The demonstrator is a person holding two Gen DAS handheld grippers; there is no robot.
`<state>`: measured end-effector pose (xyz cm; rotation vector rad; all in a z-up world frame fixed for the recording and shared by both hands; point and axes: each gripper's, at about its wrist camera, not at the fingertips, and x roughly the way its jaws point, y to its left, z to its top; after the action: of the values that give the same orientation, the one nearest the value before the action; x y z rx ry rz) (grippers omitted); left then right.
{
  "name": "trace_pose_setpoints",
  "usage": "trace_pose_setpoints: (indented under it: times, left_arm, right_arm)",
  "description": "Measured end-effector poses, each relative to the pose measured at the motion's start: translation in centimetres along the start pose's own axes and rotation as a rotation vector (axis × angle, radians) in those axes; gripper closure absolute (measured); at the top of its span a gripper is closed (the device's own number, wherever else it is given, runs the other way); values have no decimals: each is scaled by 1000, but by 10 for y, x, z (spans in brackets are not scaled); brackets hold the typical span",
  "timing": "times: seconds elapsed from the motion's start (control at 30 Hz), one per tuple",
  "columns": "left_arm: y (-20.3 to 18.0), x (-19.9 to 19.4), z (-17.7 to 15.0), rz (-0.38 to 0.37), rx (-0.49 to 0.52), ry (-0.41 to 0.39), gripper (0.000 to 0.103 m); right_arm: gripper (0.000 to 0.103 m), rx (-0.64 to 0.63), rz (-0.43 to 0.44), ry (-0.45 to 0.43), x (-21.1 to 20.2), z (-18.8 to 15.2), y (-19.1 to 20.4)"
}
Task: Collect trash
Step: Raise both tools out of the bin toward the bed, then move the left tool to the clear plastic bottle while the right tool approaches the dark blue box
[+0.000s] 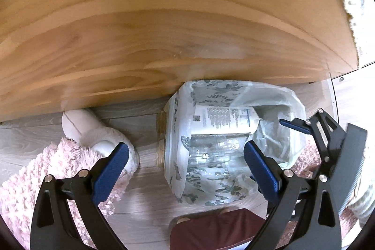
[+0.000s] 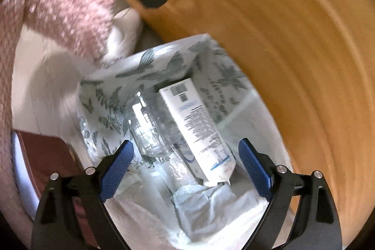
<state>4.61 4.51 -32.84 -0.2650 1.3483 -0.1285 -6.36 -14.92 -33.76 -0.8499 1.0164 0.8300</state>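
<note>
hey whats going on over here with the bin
A person holding a gripper in each hand is collecting trash. The right gripper is open over the bag-lined bin with nothing between its pads. A white tube and a clear plastic bottle already lie inside. The left gripper is open too, above the bin, which stands on the floor beside a wooden panel and a pink rug.

Thin glossy plastic bag, clear plastic bottle, smooth varnished wood table, fluffy pink rug
</note>
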Motion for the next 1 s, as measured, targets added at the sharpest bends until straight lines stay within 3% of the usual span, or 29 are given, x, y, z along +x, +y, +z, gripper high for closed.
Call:
trace_pose_setpoints:
  times: [0.2,0.5,0.6,0.8,0.93,1.0]
  left_arm:
    - [-12,-17,-2,-17,27,-68,8]
    - [-34,-27,-9,0,108,-127,8]
    - [-40,-37,-11,-16,125,-177,8]
    - [-50,-64,-18,-27,140,-353,8]
    - [-52,-77,-22,-30,138,-445,8]
    - [-55,-83,-23,-26,144,-487,8]
  right_arm:
    - [13,157,-84,-93,-47,-7,-9]
    - [9,421,-253,-321,-125,-36,-32]
    - [9,513,-323,-387,-145,-49,-39]
    - [9,767,-451,-556,-184,-83,-53]
    - [9,857,-495,-631,-199,-97,-66]
    - [9,916,-472,-666,-201,-104,-75]
